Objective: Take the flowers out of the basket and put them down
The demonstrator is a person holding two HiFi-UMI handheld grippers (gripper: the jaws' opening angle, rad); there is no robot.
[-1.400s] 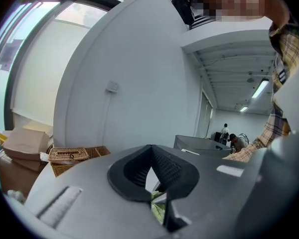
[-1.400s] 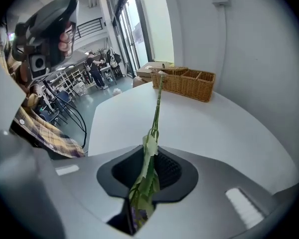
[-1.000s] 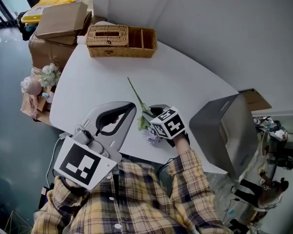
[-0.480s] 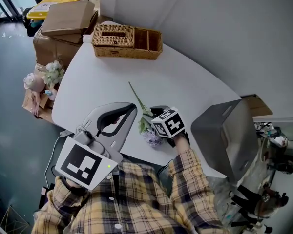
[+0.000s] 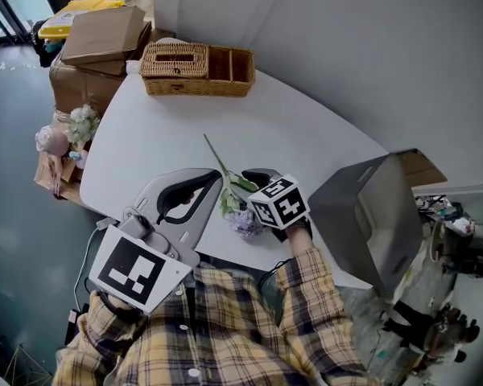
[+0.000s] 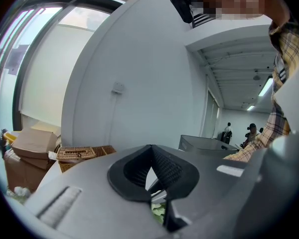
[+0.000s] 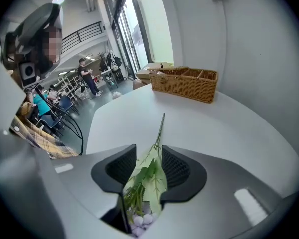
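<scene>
**flower down on the table, right claw letting go around it**

the flower (image 5: 227, 190) lies flat on the white table (image 5: 306, 135), well apart from the wicker basket (image 5: 197, 85) at the far end. its long axis runs almost straight away from the person: the bare stem tip points toward the basket and the pale purple bloom sits at the near end, close to the table's near edge.

the right gripper (image 5: 246, 180) is tilted down right over it, looking along the stem. its jaws have just been opening and now stand well apart. the flower's green leaves (image 7: 148, 176) lie between the pads, but neither pad presses on them, so it has hold of nothing.

the left gripper (image 5: 216, 177) lies nearly level just beside the flower on its left, its jaws closed tip to tip with nothing in them. the right one is plainly the nearer and the one concerned.

the coming move turns on that straddle — claw and stem share one line, with leaves close to both pads. judging from this, the clean way out is up and back along that line, not sideways, where a pad could catch a leaf and drag the flower.

room is tight at the sides:
- the left gripper flanks one side.
- a grey box (image 5: 362, 215) stands near on the right.
- the bloom is close to the near edge.

toward the basket the table is open. whether more flowers wait in the basket cannot be told.
</scene>
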